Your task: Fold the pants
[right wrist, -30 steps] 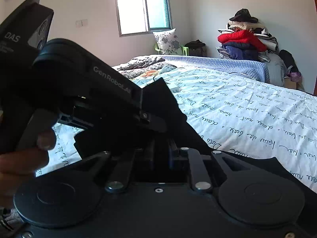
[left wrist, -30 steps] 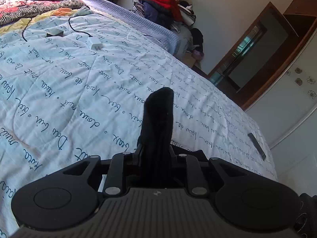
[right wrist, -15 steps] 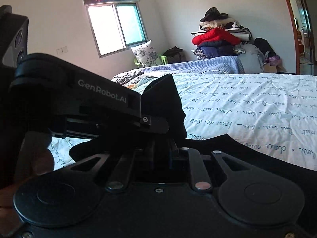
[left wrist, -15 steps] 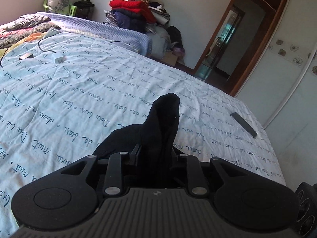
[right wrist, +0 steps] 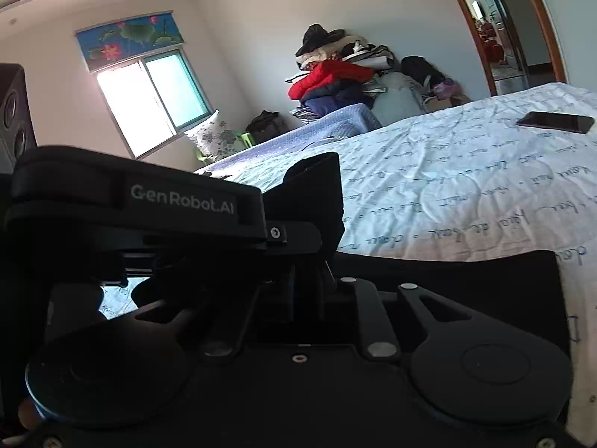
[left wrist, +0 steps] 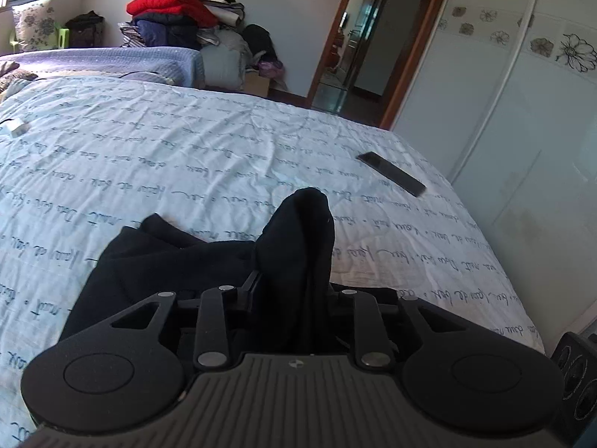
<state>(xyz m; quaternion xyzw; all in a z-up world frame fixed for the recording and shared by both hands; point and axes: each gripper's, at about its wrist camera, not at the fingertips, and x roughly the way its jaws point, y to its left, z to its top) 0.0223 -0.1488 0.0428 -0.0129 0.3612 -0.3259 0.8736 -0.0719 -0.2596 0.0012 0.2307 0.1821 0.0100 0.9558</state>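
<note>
The black pants [left wrist: 156,261] lie partly on the pale blue bedspread [left wrist: 186,156] with dark script. My left gripper [left wrist: 294,280] is shut on a bunched fold of the pants that sticks up between its fingers. My right gripper [right wrist: 309,280] is shut on another edge of the pants [right wrist: 317,201]; more black cloth [right wrist: 485,272] spreads to its right. The left gripper's body [right wrist: 141,205] sits close on the left in the right wrist view and hides the cloth there.
A black phone [left wrist: 391,173] lies on the bed near its far right edge, also in the right wrist view [right wrist: 556,121]. A clothes pile [left wrist: 179,15] stands at the far wall. A white wardrobe [left wrist: 522,112] and doorway [left wrist: 358,37] are right. A speaker [left wrist: 574,366] stands low right.
Both grippers have swung to the right with the pants in them, and more of the pants now lies spread on the bed to the left of the left gripper.
</note>
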